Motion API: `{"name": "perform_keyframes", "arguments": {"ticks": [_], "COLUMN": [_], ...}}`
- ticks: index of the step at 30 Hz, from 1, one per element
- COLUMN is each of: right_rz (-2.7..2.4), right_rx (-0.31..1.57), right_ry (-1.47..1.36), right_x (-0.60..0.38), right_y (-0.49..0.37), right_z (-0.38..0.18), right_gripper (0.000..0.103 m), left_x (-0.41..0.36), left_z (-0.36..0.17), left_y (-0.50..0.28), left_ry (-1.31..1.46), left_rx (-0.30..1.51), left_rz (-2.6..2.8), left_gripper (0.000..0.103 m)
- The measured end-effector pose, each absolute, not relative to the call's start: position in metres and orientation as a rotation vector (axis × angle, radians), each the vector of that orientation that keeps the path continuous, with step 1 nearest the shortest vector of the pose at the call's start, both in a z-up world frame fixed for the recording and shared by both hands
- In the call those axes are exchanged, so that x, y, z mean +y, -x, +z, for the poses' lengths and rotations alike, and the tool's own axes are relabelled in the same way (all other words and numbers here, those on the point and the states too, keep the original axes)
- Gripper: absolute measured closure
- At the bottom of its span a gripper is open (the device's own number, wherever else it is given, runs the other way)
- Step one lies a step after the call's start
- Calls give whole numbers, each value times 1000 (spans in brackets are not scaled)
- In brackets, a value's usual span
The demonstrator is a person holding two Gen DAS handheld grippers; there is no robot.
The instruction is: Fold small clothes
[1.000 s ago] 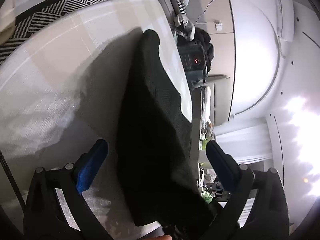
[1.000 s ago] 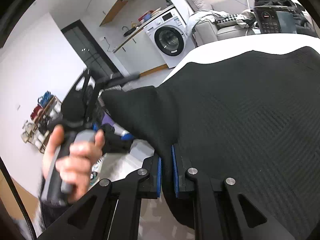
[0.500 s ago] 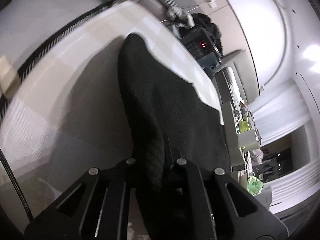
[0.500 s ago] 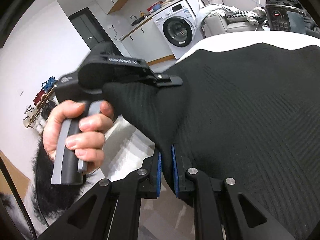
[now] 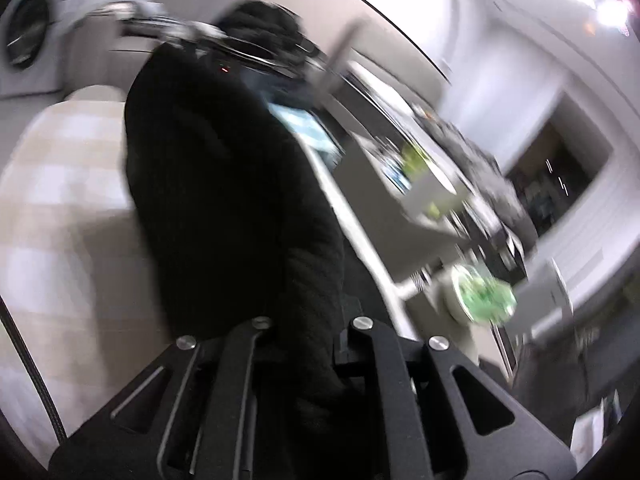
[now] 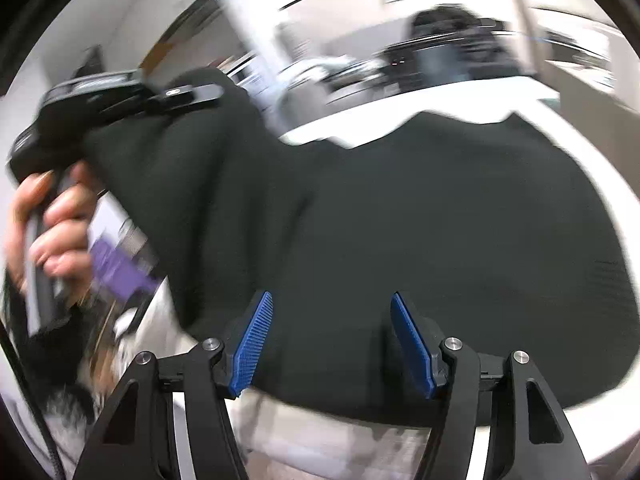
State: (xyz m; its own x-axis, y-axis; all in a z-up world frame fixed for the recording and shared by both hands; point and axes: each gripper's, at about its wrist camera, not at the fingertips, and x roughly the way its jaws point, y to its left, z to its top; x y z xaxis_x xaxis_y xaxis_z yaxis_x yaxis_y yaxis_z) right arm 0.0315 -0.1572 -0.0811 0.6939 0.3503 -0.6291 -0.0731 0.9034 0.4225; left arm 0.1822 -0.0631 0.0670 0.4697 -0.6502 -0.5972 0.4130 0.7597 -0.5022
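A black knit garment point(image 6: 400, 220) lies spread over the white table point(image 6: 624, 200). My left gripper point(image 5: 306, 328) is shut on one corner of the black garment point(image 5: 224, 184) and holds it lifted; it also shows in the right wrist view point(image 6: 120, 96), at the upper left, with a hand on its handle. My right gripper point(image 6: 332, 340) is open, its blue pads point(image 6: 254, 344) apart over the garment's near edge, holding nothing. Both views are blurred by motion.
A dark appliance with a red light point(image 6: 440, 52) stands beyond the table's far edge. A washing machine point(image 5: 24, 36) shows at the far left of the left wrist view. Cluttered shelves with green items point(image 5: 480, 296) are on the right.
My right gripper has opened and let go of the garment's edge. My left gripper, which shut on the corner half a second ago, has lifted and swung with it.
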Motion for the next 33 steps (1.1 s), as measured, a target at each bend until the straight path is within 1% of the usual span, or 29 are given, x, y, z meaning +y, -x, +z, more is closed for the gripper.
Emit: {"name": "perform_keyframes", "arguments": {"ticks": [1, 2, 3, 4, 5, 7, 8, 12, 17, 21, 26, 29, 31, 33], "right_rz": [190, 155, 122, 81, 52, -10, -33, -45, 84, 237, 273, 279, 287, 293], "right_rx": [755, 744, 736, 734, 739, 757, 762, 773, 773, 807, 935, 959, 987, 1013], "right_ry": [-402, -413, -421, -425, -422, -401, -388, -389, -456, -518, -548, -571, -588, -596], "right_x": [-179, -193, -207, -223, -233, -249, -255, -277, -277, -255, -236, -233, -235, -237], "right_y": [-27, -23, -21, -18, -16, -13, -11, -7, -15, -42, -69, -69, -67, -58], "right_z": [-79, -78, -77, -78, -79, -82, -83, -87, -86, -91, -111, -112, -110, -112], "right_gripper": [40, 40, 40, 40, 40, 40, 40, 40, 40, 40, 40, 41, 48, 49], "left_x": [-90, -115, -139, -156, -165, -174, -170, -123, -55, -12, 10, 23, 27, 27], "left_z": [65, 60, 50, 40, 33, 17, 12, 1, -20, -52, -78, -84, -86, -89], "left_y": [-178, -175, -170, -165, -159, -147, -141, -121, -115, -125, -122, -119, -116, -116], "left_ry": [283, 264, 255, 257, 264, 284, 290, 286, 276, 277, 299, 281, 276, 273], "left_rx": [878, 901, 923, 946, 965, 1003, 1012, 957, 919, 949, 984, 976, 976, 976], "left_rz": [-685, -712, -763, -806, -826, -873, -887, -790, -576, -440, -413, -404, -406, -408], "left_gripper": [92, 74, 45, 33, 27, 24, 18, 4, 4, 4, 4, 4, 4, 4]}}
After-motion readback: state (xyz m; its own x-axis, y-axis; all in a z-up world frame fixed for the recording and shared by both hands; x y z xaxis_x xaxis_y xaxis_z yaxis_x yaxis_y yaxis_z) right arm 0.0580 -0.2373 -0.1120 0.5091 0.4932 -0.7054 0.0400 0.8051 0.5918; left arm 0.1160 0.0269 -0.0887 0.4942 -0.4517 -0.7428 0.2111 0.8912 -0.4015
